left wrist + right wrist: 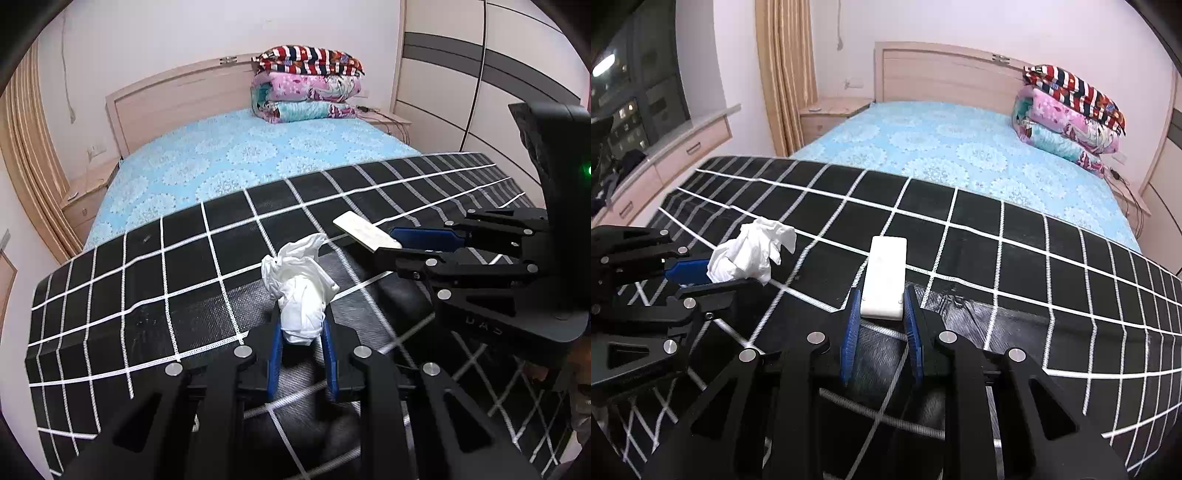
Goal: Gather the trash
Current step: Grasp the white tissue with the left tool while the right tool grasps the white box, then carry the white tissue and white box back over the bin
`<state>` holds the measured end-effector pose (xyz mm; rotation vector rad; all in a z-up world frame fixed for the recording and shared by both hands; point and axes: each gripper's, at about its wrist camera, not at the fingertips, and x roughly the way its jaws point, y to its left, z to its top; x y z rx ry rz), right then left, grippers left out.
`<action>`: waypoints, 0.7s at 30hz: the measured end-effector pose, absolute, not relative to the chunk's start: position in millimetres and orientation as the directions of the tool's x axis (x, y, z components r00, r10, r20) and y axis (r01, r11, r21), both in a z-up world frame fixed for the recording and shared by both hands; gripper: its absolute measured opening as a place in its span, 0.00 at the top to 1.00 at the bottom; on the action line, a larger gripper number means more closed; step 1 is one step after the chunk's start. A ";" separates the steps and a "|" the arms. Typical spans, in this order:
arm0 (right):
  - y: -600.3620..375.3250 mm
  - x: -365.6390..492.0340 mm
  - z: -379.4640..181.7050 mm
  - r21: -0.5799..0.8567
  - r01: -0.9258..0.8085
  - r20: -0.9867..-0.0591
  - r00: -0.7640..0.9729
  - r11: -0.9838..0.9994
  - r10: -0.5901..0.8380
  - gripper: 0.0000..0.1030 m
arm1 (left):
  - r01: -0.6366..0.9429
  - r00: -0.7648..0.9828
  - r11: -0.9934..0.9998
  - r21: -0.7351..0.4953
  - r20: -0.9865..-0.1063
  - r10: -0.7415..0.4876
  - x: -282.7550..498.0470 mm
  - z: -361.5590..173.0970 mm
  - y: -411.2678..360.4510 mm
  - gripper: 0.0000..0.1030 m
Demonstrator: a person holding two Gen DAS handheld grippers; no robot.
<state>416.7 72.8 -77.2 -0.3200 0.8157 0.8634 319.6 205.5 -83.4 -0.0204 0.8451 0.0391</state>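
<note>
Left wrist: left claw (303,334) pinching crumpled tissue (301,284) over checked blanket (147,280), tissue rising straight ahead.
Right wrist: right claw (881,321) clamped on white box (884,277), long axis pointing forward.

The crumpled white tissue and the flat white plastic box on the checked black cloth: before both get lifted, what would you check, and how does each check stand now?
1. Left gripper shut on the crumpled white tissue: ok, the blue pads squeeze its lower end.
2. Right gripper shut on the flat white plastic box: ok, the pads press its near end on both sides.
3. Grip depth on the box: not ok, only the near end is held; it may tip.
4. The two grippers apart: ok, side by side without touching.
5. Black cloth with white grid lines free of the pads: cannot tell.
6. A bin for the trash: cannot tell, none is in view.
</note>
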 end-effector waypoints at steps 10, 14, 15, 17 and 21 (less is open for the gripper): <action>40.1 389.2 -36.7 0.066 -0.782 -0.707 0.402 0.620 0.582 0.77 | -0.028 0.706 0.999 0.017 -0.707 0.032 283.7 -36.4 173.9 0.82; 26.2 377.8 -24.5 0.057 -0.783 -0.700 0.411 0.620 0.584 0.77 | -0.018 0.717 0.999 0.026 -0.697 0.031 270.6 -21.1 162.4 0.82; 23.3 375.5 -21.9 0.054 -0.782 -0.697 0.415 0.621 0.584 0.77 | -0.015 0.722 0.999 0.029 -0.691 0.031 265.8 -16.0 158.3 0.82; 16.2 369.8 -16.1 0.054 -0.780 -0.691 0.421 0.623 0.588 0.77 | -0.013 0.728 0.999 0.033 -0.685 0.031 258.4 -10.2 151.8 0.82; -0.4 355.8 -3.9 0.050 -0.780 -0.674 0.434 0.624 0.597 0.77 | -0.009 0.738 0.999 0.038 -0.674 0.032 240.6 0.0 139.3 0.82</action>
